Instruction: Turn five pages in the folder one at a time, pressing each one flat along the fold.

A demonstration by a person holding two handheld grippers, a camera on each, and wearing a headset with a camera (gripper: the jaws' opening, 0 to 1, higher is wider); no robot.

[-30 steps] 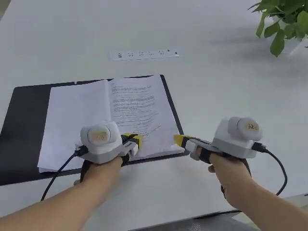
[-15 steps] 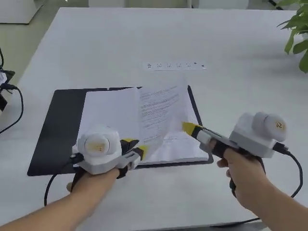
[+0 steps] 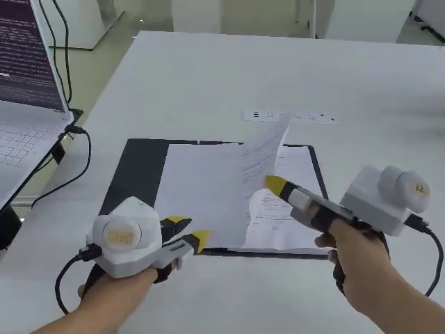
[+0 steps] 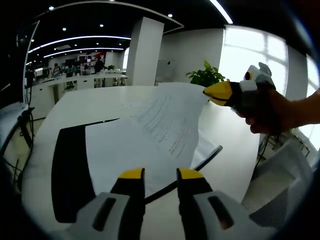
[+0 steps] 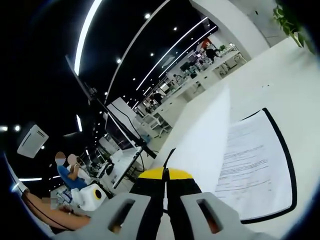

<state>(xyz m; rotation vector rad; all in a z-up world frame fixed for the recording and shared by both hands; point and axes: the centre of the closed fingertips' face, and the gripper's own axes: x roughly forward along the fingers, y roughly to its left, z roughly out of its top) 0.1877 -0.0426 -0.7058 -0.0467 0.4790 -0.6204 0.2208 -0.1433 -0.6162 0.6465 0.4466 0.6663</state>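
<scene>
My right gripper is pinched shut on the free edge of a page, which stands half upright over the folder lying open on the table. My left gripper hovers empty, jaws slightly apart, at the folder's near edge. I should carry the page over in a low arc, release once it lies left, then press along the fold. The raised page hides that fold, and I can't tell whether I hold just one page.
</scene>
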